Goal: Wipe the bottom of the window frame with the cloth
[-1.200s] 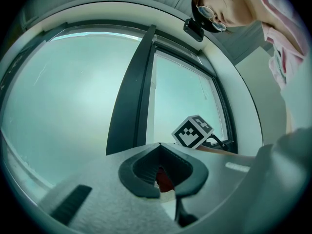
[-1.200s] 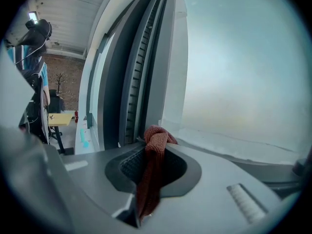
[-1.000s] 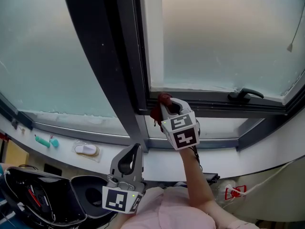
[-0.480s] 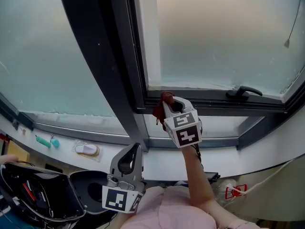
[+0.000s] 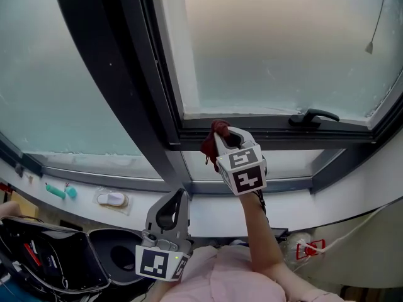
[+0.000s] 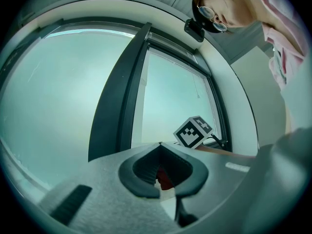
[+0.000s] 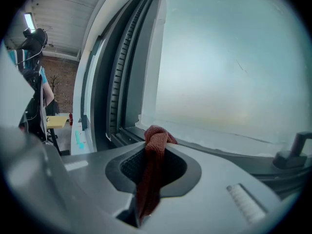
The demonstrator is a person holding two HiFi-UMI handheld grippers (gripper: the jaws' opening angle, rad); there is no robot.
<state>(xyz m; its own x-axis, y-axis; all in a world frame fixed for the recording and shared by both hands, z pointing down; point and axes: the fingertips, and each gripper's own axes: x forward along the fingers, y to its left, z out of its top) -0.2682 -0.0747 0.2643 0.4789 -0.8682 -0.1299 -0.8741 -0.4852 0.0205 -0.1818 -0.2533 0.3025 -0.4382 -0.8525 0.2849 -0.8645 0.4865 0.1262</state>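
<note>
Head view: right gripper (image 5: 221, 133) is raised to the bottom rail of the window frame (image 5: 271, 133), with the red cloth (image 5: 210, 142) bunched at its tip against or just beside the rail; contact is unclear. Window handle (image 5: 313, 116) sits well to the right on the same rail. Left gripper (image 5: 174, 201) is low, near the person's body. Left gripper view: jaws together, nothing held. Right gripper view: jaws clamped on the cloth (image 7: 149, 178), knot poking out at the tips and tail hanging down between them.
</note>
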